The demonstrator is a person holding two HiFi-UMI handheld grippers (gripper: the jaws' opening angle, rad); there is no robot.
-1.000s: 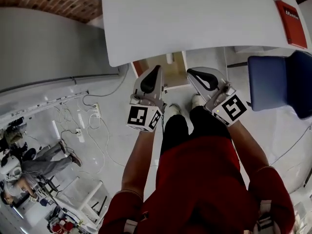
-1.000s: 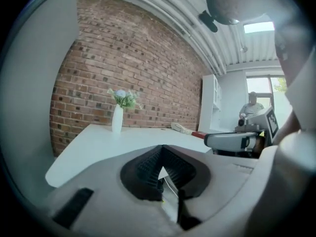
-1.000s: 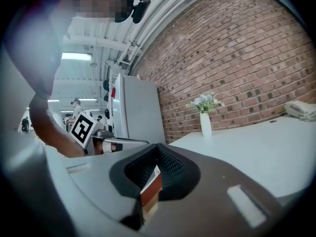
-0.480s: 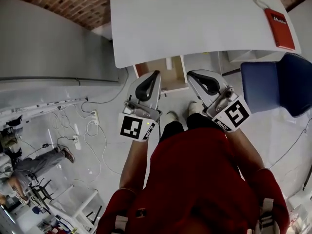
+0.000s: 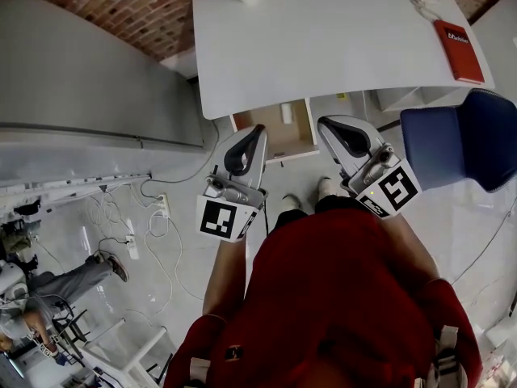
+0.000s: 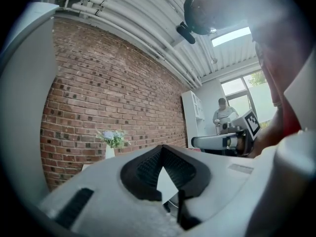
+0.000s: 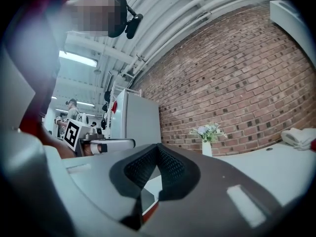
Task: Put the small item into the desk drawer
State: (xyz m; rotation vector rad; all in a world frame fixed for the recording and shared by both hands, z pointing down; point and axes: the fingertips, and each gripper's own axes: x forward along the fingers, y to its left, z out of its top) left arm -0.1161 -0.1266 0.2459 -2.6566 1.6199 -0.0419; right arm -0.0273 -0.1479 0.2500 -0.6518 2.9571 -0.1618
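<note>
A person in a red shirt stands at a white desk with a two-jaw gripper in each hand, both claws clenched and carrying nothing. The left gripper has its jaws pressed tip to tip, as its own view confirms. The right gripper is closed the same way, with only a sliver of desk top showing through the gap below the meeting tips. Under the desk's near edge the drawer stands pulled open, its wooden floor in view, and the small item, a pale, short object, lies inside it toward the back. From the head view the item sits between and just beyond the two sets of jaw tips, nearer the left one and apart from both, with neither claw touching it or the drawer. Both gripper views look level across the desk top to a brick wall, where a white vase of flowers stands. Each view also catches the other gripper beside it, marker cube and all. On the desk's far right corner lies a red book, and a blue chair stands to the right of the person. Cables trail over the floor at the left.
</note>
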